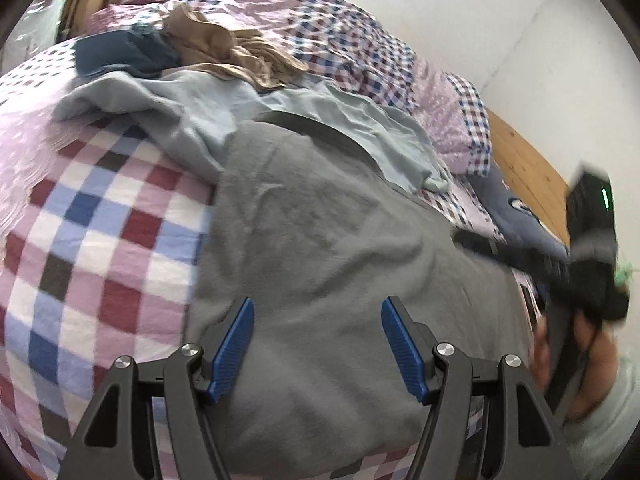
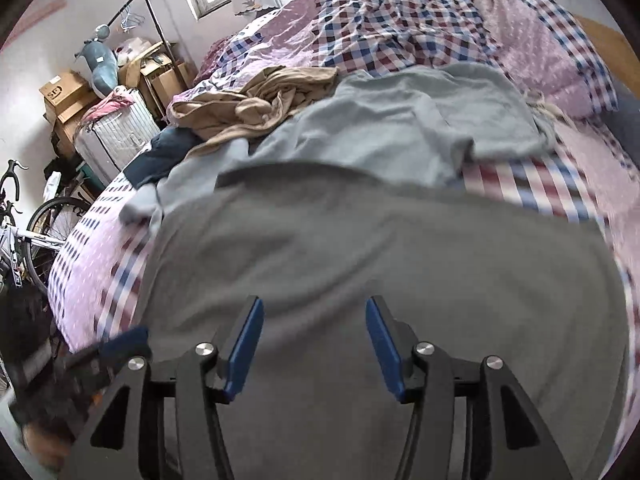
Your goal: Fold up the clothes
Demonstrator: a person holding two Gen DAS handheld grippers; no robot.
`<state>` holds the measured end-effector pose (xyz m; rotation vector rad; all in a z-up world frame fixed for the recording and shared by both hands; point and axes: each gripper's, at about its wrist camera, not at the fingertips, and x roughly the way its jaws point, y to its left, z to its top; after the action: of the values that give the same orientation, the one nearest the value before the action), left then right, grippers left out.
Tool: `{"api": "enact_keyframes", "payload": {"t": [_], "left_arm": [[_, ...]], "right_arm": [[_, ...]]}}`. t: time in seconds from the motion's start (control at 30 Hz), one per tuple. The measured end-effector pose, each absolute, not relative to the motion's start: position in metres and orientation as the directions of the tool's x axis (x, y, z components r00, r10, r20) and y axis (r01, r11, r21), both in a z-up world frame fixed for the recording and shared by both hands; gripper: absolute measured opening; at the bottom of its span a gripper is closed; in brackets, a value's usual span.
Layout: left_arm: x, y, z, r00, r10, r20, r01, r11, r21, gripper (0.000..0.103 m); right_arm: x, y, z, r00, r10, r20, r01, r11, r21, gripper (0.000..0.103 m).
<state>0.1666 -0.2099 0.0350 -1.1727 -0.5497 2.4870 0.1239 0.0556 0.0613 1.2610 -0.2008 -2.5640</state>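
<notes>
A grey garment (image 1: 320,248) lies spread flat on the near part of the bed (image 1: 100,220), reaching its near edge, over the checked pink, blue and maroon bedcover. The left gripper (image 1: 318,348) hangs just above the garment's near portion with its blue-padded fingers (image 1: 234,348) spread wide apart, grasping nothing. The right gripper (image 2: 315,346) hangs over the same grey garment (image 2: 380,248), its fingers (image 2: 244,346) likewise released and empty. In the left wrist view the right gripper and the person's hand (image 1: 576,344) show blurred at the garment's right edge. Beyond the grey garment, partly under its far edge, lies a pale blue garment (image 2: 400,120), crumpled. Farther toward the left edge of the bed sit a heap of tan clothing (image 2: 256,100) and a dark blue piece (image 2: 168,152) touching it. Past the bed's left edge stand cardboard boxes (image 2: 66,94), a white suitcase (image 2: 120,132) and a bicycle (image 2: 36,224)
</notes>
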Motion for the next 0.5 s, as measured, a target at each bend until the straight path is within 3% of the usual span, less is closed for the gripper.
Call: {"api": "enact_keyframes", "payload": {"t": [0.17,0.27,0.5], "left_arm": [[0.180,-0.229,0.032,-0.628,0.422,-0.655,-0.060,-0.864,-0.499,0.070],[0.193,-0.244,0.029,-0.639,0.386,-0.666,0.013,-0.860,-0.510,0.079],[0.227,-0.283,0.018,-0.671,0.357,-0.650,0.191,-0.764,-0.617,0.079]], "right_arm": [[0.170,0.074,0.047,-0.604,-0.290,-0.742,0.152,-0.956,0.250,0.059],[0.190,0.083,0.041,-0.600,-0.291,-0.746,0.133,-0.955,0.265,0.060],[0.214,0.095,0.051,-0.635,-0.299,-0.712,0.159,-0.953,0.258,0.060]]}}
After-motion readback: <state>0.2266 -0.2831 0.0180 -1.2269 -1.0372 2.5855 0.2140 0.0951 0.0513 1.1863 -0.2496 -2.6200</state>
